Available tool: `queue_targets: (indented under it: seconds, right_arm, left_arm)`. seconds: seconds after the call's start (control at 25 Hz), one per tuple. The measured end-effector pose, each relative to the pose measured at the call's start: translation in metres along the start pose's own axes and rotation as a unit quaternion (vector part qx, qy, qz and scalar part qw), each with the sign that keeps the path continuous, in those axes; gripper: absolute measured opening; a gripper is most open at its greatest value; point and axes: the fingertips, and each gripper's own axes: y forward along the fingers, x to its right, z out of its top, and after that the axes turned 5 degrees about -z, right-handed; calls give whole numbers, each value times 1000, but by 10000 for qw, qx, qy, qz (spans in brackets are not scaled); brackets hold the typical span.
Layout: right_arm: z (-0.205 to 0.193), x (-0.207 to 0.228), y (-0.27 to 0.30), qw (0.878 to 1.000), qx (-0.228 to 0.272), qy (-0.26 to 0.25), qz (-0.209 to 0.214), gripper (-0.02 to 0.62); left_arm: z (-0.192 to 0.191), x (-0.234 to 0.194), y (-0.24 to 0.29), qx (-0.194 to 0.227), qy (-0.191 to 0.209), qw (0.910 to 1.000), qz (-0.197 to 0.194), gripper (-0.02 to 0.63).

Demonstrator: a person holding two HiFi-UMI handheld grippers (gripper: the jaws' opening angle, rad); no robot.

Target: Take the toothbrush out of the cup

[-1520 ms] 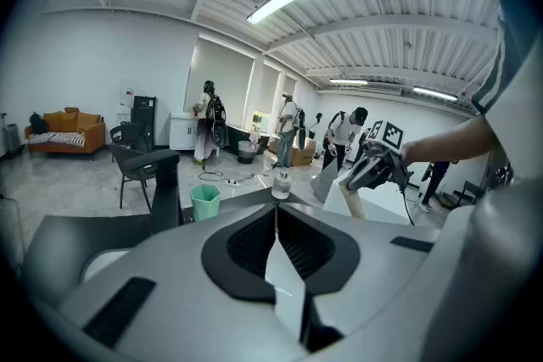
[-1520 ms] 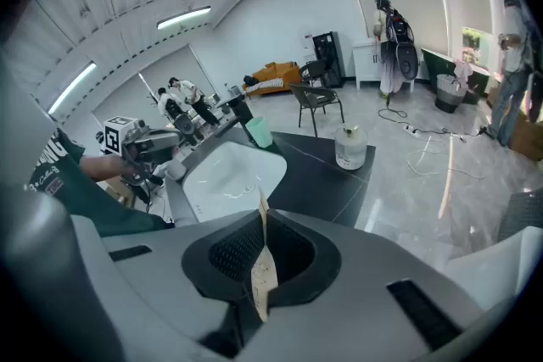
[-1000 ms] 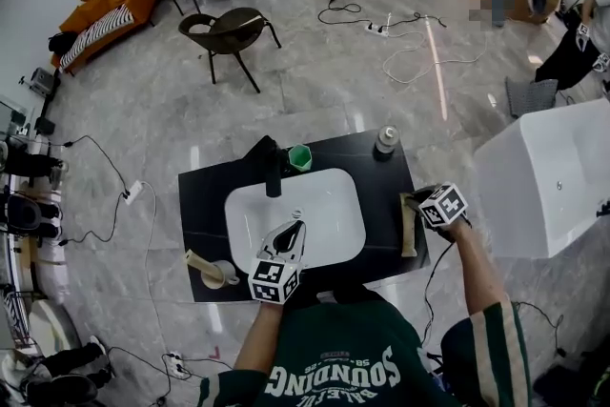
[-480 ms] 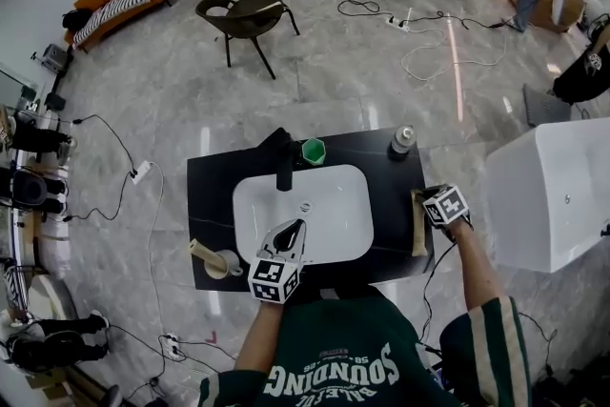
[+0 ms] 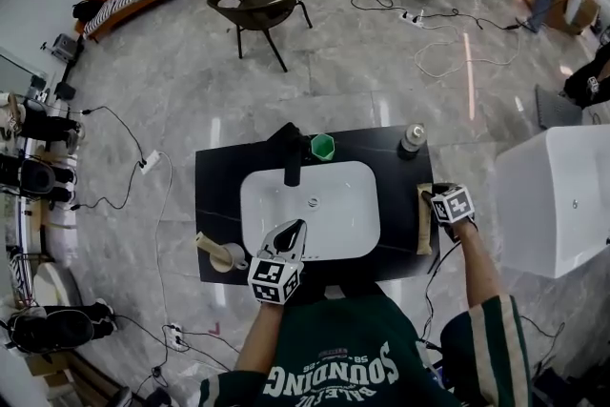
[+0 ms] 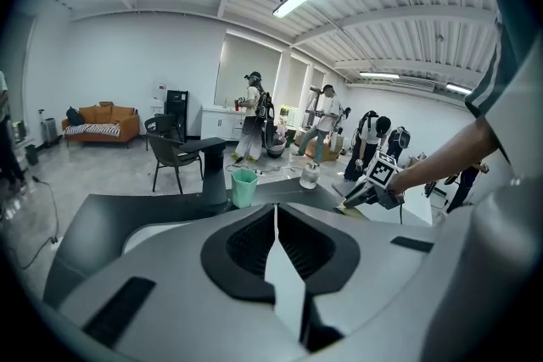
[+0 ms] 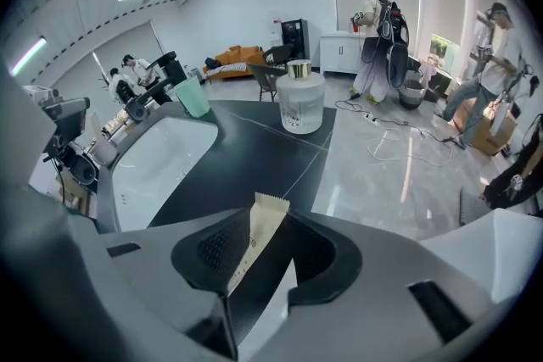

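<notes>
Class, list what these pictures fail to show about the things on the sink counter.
Green cup: its inside; tiny in head view, side-on in left gripper view.
Paper packet: its contents; opaque wrapper, all views.
Pale cup: what sticks out of it; too small, head view.

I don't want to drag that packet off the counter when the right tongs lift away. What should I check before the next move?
1. Grip of the right tongs released: ok. Their jaws have just been opening; the flat beige paper packet stands between them, not pinched.
2. Packet down on the black countertop: ok, it lies beside the white sink in the head view.
3. Nothing in the left tongs: ok, jaws together with nothing between.
4. Path clear of the clear glass jar with metal lid: ok, it stands apart, beyond the packet.
5. What the packet holds: cannot tell.
</notes>
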Motion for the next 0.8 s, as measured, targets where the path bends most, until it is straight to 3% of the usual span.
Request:
queue_targets:
  seconds: [0.12,0.4,0.56,0.8]
  right_arm:
    - [6,4,-5,9997,159,120,-115,150]
    - [22,16,-34,9933,723,824,-373,150]
    - [26,8,-63,9907,933,644,-757,70]
    - [29,-24,-88,9831,1307,707,-1074,51]
  left_arm:
    - [0,1,0,-11,10,10000,-26,12]
    - [3,8,3,64,48,9998,-195,12]
    - [9,13,-1,126,153,9991,-379,12]
    - [10,6,-18,241,261,9978,-562,12]
